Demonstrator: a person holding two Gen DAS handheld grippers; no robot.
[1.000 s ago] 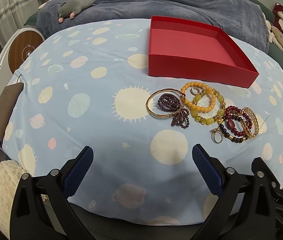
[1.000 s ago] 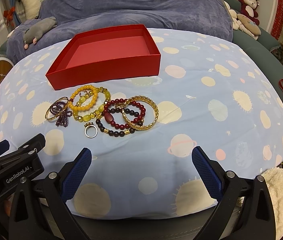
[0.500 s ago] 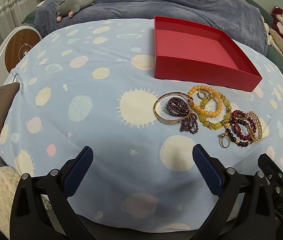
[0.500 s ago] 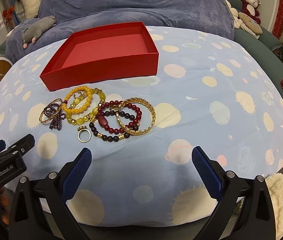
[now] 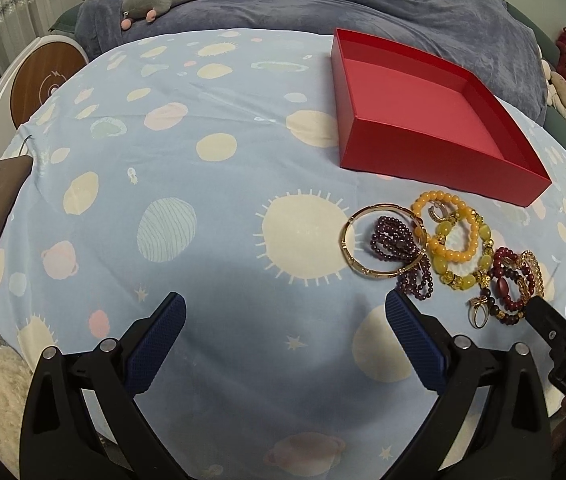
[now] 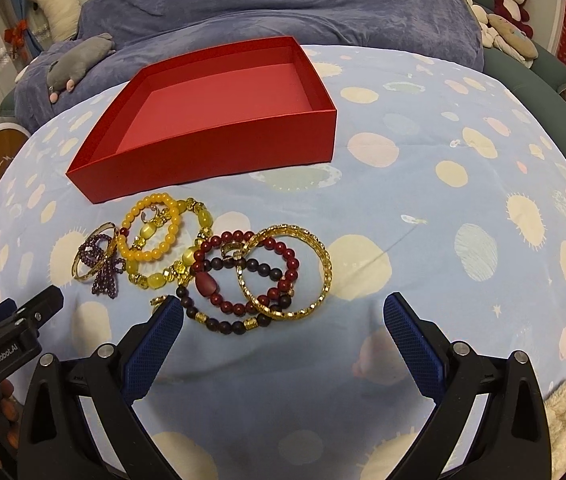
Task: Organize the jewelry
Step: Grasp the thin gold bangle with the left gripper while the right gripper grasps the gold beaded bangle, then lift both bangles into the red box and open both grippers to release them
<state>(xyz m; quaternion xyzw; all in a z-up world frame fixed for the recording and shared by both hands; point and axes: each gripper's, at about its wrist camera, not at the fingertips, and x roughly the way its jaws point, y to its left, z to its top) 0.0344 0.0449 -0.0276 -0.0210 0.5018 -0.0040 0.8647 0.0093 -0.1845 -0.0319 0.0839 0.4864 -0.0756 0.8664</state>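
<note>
Both hand-held grippers were spread wide and held nothing. On the left, the left gripper (image 5: 285, 326) hovered over bare sheet (image 5: 187, 184), the jewelry off to its right. The right gripper (image 6: 283, 326) stood over the near edge of the pile, its left finger (image 6: 155, 344) almost touching the dark bead bracelet (image 6: 223, 320).

Running left to right in the right wrist view, the pieces lay in a tangled row just in front of the empty red box (image 6: 219, 120). First came a thin gold bangle (image 6: 83, 268), probably stiff, smooth and inclined to slip; it looked best pinched across its band at the free outer side. A purple bead strand (image 6: 103, 272) was looped through it, limp and light, so it would likely drag along or sag. Next sat an orange bead bracelet (image 6: 151, 228) and a yellow-green stone bracelet (image 6: 155, 276), overlapping; I judged the stones heavier and glassy, and round beads tend to roll out of flat pads, so a grip on the cord between beads seemed safer. A small ring (image 6: 147, 216) rested inside the orange loop. Further right lay a red bead bracelet (image 6: 251, 272), the dark one, and a wide gold chain-link bangle (image 6: 283, 272) overlapping them. Its textured rim on the right side was clear, and looked the easiest first hold.
</note>
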